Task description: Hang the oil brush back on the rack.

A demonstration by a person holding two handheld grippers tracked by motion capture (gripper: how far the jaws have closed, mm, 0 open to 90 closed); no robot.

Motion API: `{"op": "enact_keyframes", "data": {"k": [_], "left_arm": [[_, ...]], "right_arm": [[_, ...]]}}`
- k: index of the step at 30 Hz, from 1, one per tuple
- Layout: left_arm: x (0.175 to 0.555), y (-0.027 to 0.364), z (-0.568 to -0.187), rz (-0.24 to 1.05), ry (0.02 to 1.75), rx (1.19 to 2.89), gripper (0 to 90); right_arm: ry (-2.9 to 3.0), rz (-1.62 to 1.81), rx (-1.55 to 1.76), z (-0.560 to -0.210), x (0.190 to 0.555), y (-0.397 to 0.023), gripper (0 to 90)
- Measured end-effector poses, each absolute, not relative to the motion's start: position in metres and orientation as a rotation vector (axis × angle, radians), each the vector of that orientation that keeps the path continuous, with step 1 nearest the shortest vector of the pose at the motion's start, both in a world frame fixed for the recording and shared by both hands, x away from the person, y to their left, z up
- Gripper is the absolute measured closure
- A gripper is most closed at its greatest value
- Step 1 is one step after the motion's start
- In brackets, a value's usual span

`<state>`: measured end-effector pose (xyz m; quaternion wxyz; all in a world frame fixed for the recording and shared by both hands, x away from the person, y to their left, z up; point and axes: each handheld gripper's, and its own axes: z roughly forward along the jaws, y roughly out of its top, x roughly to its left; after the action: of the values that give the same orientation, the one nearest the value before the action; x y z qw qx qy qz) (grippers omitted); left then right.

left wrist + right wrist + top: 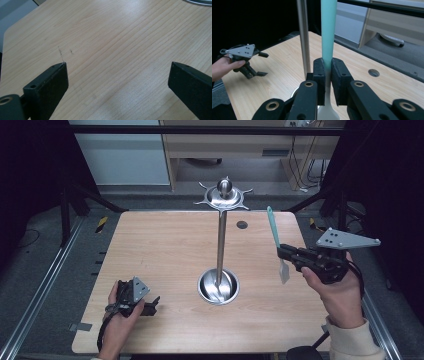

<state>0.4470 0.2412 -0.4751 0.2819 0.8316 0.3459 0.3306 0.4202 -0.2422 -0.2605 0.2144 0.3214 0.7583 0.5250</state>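
My right gripper (281, 251) (328, 64) is shut on a utensil (273, 227) (328, 30) with a teal handle. The handle points up and the pale flat end hangs below the jaws, above the table's right side. A tall metal stand (221, 245) rises from a round steel base (218, 286) at the table's centre, with hooks around its top disc (224, 196). Its pole (303, 37) stands just left of the utensil in the right gripper view. My left gripper (151, 305) (117, 72) (262, 64) lies open on the wood at the near left, with nothing between its jaws.
The wooden table (150, 250) has a small round hole (242, 225) (373, 72) near its far edge. Black frame bars stand at both sides. A wooden cabinet (225, 145) with cables sits on the floor beyond the table.
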Motion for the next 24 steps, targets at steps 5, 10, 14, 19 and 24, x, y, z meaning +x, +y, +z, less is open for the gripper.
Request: {"op": "enact_keyframes", "data": {"k": [5, 10, 14, 19, 24], "left_arm": [[0.447, 0.241, -0.475, 0.886, 0.925, 2.230, 2.5], [0.447, 0.241, -0.475, 0.886, 0.925, 2.232, 2.5], [0.447, 0.241, -0.475, 0.885, 0.924, 2.234, 2.5], [0.447, 0.241, -0.475, 0.883, 0.921, 2.239, 2.5], [0.447, 0.241, -0.475, 0.878, 0.918, 2.244, 2.5]], "right_arm": [[2.105, 1.489, 0.868, -0.259, 0.420, -0.237, 82.3], [2.109, 1.509, 0.843, -0.258, 0.420, -0.230, 82.3], [2.106, 1.535, 0.830, -0.257, 0.419, -0.228, 82.3], [2.113, 1.542, 0.814, -0.256, 0.420, -0.223, 82.3], [2.118, 1.549, 0.806, -0.254, 0.421, -0.219, 82.3]]}}
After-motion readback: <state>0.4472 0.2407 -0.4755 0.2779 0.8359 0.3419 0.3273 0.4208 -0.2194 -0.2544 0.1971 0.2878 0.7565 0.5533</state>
